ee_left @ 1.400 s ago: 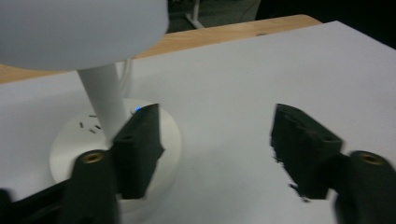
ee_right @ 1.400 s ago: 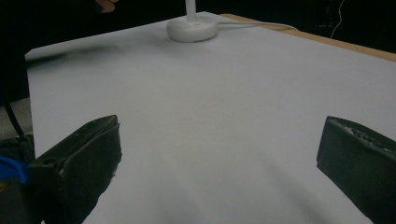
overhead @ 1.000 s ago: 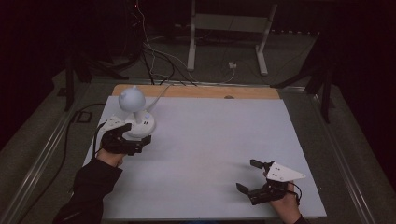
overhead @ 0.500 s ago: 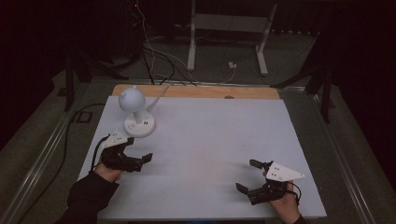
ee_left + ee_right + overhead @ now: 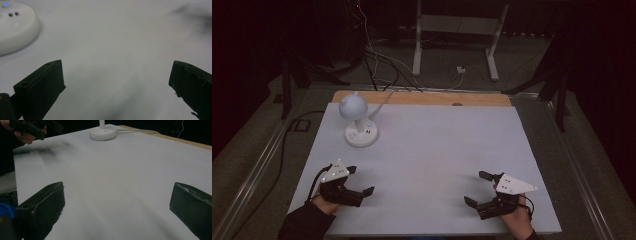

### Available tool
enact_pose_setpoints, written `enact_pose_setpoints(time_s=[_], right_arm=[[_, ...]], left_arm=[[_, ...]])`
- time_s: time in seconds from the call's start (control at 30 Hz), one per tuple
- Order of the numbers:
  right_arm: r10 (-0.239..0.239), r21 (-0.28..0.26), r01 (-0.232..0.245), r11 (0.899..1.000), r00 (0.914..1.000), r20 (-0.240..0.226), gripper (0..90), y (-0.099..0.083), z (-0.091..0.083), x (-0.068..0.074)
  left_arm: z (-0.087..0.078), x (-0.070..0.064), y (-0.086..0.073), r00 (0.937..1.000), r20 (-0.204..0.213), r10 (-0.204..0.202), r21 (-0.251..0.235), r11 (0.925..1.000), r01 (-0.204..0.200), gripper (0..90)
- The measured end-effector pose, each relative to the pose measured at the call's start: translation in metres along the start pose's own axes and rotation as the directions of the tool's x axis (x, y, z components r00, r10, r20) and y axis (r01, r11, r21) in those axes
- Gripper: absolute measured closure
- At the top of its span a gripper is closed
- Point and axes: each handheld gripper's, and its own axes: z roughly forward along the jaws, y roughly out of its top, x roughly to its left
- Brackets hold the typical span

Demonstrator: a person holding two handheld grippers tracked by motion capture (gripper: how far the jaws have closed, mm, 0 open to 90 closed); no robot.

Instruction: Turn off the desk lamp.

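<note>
while both hands rest low in the high view, the left gripper [image 5: 357, 180] and right gripper [image 5: 476, 188] gape wide, holding nothing; a small white lamp [image 5: 357, 120] stands upper left on the table [image 5: 437, 150], likely light, top-heavy, best gripped by its stem. left gripper view crops the base [image 5: 15, 27]; right gripper view cuts off its head.

Both grippers low at the near edge, jaws apart, holding nothing.

The left gripper [image 5: 360, 181] sits at the near left, held in a hand [image 5: 323, 201] whose dark sleeve [image 5: 304, 224] comes in from the bottom edge; its jaws stand wide apart and point toward the middle. The right gripper [image 5: 477, 187] sits at the near right in the other hand [image 5: 516, 220], jaws likewise spread wide and pointing left. The two are well apart from each other.
</note>
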Motion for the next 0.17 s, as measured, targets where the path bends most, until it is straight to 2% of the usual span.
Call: enact_pose_setpoints(time_s=[0.17], right_arm=[[0.0, 0.003, 0.0, 1.0, 1.0, 0.0, 0.0, -0.0002, 0.0002, 0.0002]], left_arm=[[0.0007, -0.0021, -0.0049, 0.9997, -0.013, 0.019, 0.005, 0.9998, -0.019, 0.6]])
